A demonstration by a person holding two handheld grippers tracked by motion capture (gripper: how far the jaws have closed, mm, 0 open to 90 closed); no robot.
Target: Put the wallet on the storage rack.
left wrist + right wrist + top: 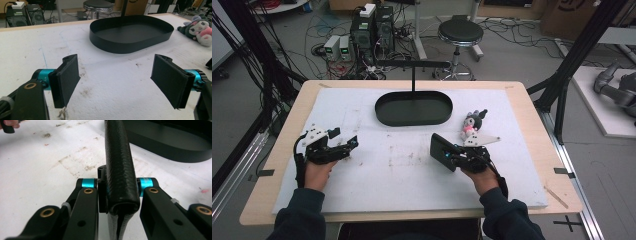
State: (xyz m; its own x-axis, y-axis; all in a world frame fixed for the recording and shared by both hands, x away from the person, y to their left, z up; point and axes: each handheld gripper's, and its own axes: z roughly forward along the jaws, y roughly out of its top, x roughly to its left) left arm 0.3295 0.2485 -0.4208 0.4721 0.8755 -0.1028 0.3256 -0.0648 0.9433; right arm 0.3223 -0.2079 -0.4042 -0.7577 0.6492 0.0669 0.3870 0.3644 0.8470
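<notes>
Fingers of the right gripper (120, 192) are clamping a light, grippy, slightly yielding black leather wallet (119, 165) by its folded spine, while the left gripper (117, 80) is hanging spread wide and empty.

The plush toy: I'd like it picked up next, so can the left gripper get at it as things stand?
Probably yes. The left gripper is open and empty, and bare white mat lies between it and the plush toy. But it must cross the table past the black tray; the right gripper, holding the black wallet, sits nearer.
</notes>
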